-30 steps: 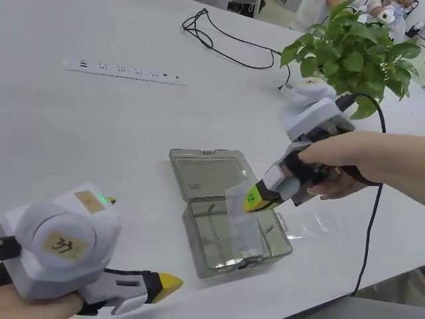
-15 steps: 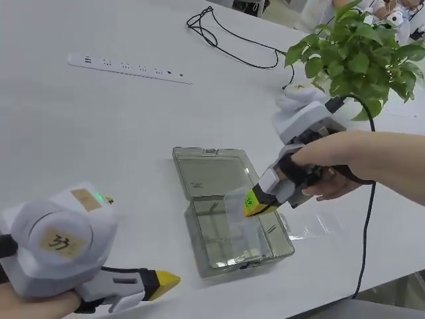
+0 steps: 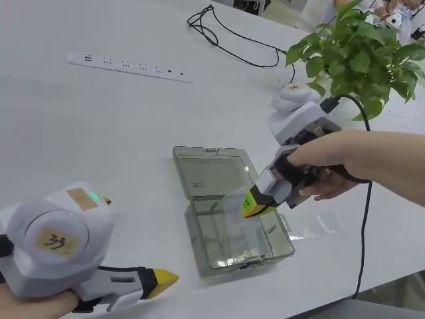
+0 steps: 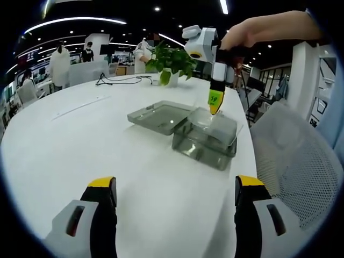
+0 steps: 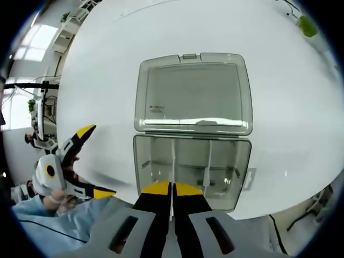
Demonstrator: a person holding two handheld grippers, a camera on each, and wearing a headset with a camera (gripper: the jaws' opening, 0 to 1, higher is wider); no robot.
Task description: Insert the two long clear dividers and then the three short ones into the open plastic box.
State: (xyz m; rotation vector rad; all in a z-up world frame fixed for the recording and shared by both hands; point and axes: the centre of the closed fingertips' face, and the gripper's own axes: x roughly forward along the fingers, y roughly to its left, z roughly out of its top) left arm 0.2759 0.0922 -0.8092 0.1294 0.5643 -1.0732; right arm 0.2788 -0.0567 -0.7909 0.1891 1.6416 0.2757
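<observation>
An open smoky clear plastic box (image 3: 199,247) lies on the white table with its lid (image 3: 211,174) laid flat behind it. My right gripper (image 3: 251,203) hangs over the box's middle, shut on a clear divider (image 3: 234,202) that reaches down into the box. In the right gripper view the shut right gripper (image 5: 172,187) holds the divider (image 5: 173,158) edge-on above the box (image 5: 145,161), and another divider (image 5: 208,161) stands upright inside. My left gripper (image 4: 174,185) is open and holds nothing, low at the near left (image 3: 159,282), away from the box (image 4: 207,145).
Several loose clear dividers (image 3: 320,226) lie on the table just right of the box. A white power strip (image 3: 126,66), a black cable (image 3: 226,36) and a potted plant (image 3: 352,53) stand at the back. The table edge runs close by at the near right.
My right gripper has edged down and left with the divider, closer to the box. The left gripper has hardly moved.
</observation>
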